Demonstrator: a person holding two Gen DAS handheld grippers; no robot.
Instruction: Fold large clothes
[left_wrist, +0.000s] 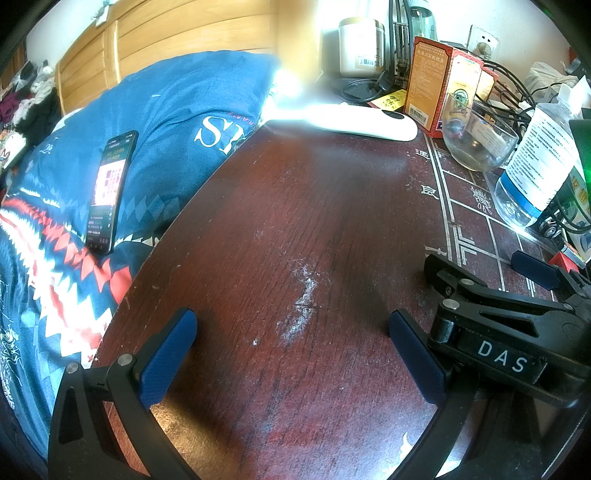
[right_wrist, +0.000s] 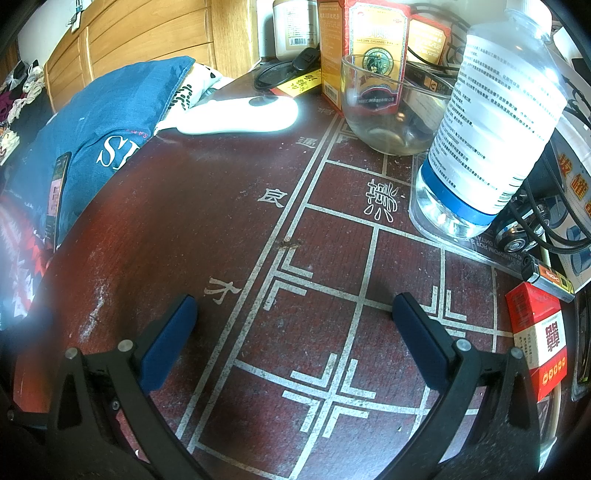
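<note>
Left wrist view shows the left gripper (left_wrist: 291, 354) spread wide and empty over the dark red wooden table (left_wrist: 295, 221); the right gripper (right_wrist: 295, 339) gapes empty too. No clothing shows, only a blue patterned quilt (left_wrist: 92, 166) bearing a black smartphone (left_wrist: 109, 192) beside the table.

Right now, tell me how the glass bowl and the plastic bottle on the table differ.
The glass bowl is low, wide and open at the top; the plastic bottle is tall and narrow. The bowl is bare clear glass, while the bottle wears a white printed label with a blue band near its base. The bowl stands on the bare red table; the bottle stands on a clear plastic lid or tray. Both are see-through and upright.
</note>
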